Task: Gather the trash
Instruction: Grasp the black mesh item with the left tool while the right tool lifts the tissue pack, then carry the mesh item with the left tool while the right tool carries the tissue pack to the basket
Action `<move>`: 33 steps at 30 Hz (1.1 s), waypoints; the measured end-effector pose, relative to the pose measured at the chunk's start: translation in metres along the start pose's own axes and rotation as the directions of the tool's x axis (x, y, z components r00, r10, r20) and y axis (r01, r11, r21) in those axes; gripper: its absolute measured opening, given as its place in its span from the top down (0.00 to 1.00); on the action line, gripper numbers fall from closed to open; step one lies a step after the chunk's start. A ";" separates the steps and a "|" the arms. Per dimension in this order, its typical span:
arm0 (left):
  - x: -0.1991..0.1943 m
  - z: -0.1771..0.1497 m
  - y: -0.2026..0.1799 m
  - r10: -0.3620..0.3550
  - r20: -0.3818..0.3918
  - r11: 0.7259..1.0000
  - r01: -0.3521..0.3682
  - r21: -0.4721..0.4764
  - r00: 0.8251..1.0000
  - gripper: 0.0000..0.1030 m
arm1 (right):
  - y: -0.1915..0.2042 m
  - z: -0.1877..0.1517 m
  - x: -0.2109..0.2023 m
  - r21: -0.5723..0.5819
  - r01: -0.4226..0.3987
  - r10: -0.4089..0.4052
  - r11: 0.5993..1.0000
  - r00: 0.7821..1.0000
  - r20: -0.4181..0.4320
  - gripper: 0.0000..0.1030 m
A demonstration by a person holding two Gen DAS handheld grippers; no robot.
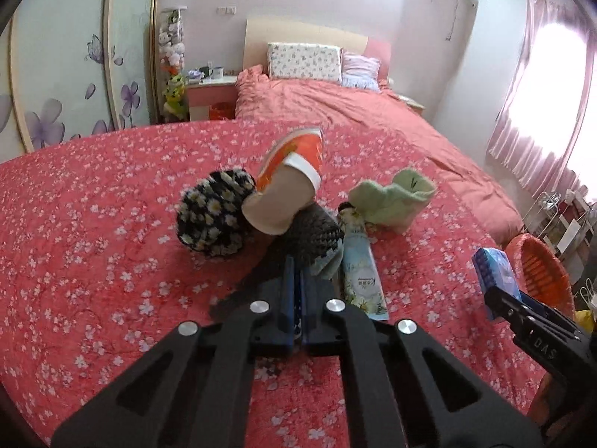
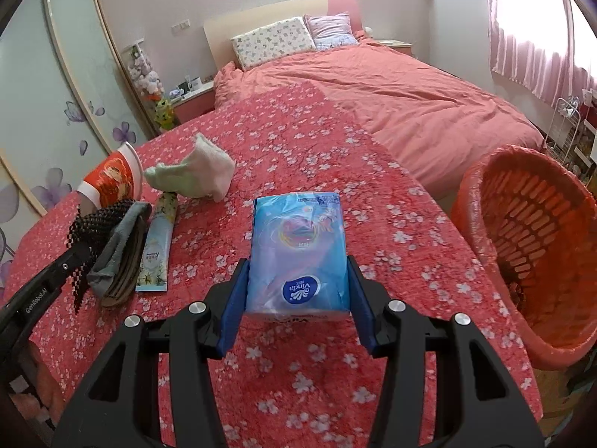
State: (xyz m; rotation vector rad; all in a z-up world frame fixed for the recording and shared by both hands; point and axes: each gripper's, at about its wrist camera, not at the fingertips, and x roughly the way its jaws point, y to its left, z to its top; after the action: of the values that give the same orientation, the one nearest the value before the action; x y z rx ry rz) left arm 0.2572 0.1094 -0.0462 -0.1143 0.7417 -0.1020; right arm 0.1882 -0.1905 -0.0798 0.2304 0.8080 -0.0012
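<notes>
Red flowered cloth [image 1: 112, 224] underfoot for everything, plain pink bed [image 2: 410, 104] behind it.

Left gripper [image 1: 294, 265]: clamped fully together, pinching a strip of black mesh [image 2: 100, 224]. Sits at the left edge in the right wrist view, mesh bunched at the tips and dangling below them.

Paper cup [image 1: 283, 190], orange print with white rim: tilted, mouth turned away from the left camera, right at the far end of the mesh. Blurred here. Touching the mesh or only behind it, cannot tell.

Grey sock [image 2: 115, 250]: draped just beside the mesh, on the side toward the packet. Flat floral packet [image 1: 360, 272]: lying lengthwise on the cloth, just beside the grey sock, not gripped. Green sock [image 1: 391, 201]: crumpled at the packet's far end, touching or nearly so. Daisy-print knit piece [image 1: 212, 216], black with white flowers: on the cloth, on the cup's other side.

Right gripper [image 2: 298, 263]: partly spread, both blue pads pressed on the sides of a blue tissue pack [image 2: 298, 224]. Pack upright between the pads, logo end nearest the camera, lifted clear of the cloth.

Orange basket [image 2: 522, 231]: slatted plastic, tilted toward the camera, at the cloth's right edge, near the pack but apart from it. Something dark low inside, too small to tell.
</notes>
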 end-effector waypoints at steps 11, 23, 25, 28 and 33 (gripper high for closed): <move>-0.051 0.007 0.002 -0.078 0.077 0.996 0.081 -0.034 0.994 0.97 | -0.012 0.003 -0.033 0.016 -0.019 0.018 1.000 0.997 0.078 0.51; -0.095 0.019 -0.028 -0.149 0.139 0.988 0.153 -0.019 0.979 0.97 | -0.035 0.004 -0.069 0.042 -0.023 0.016 0.999 0.988 0.153 0.51; -0.100 0.020 -0.033 -0.161 0.143 0.986 0.165 -0.017 0.977 0.97 | -0.038 0.004 -0.073 0.046 -0.022 0.014 0.999 0.987 0.161 0.51; -0.104 0.022 -0.044 -0.188 0.147 0.981 0.192 -0.013 0.971 0.97 | -0.046 0.003 -0.081 0.053 -0.019 0.009 0.998 0.985 0.175 0.51; -0.111 0.022 -0.067 -0.224 0.152 0.974 0.225 0.011 0.963 0.97 | -0.061 0.004 -0.094 0.068 -0.007 -0.007 0.998 0.978 0.208 0.51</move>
State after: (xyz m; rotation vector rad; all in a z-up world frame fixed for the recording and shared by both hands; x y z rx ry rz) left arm 0.1873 0.0591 0.0528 -0.2105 0.5744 -0.3041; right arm 0.1205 -0.2587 -0.0224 0.2897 0.5997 -0.0523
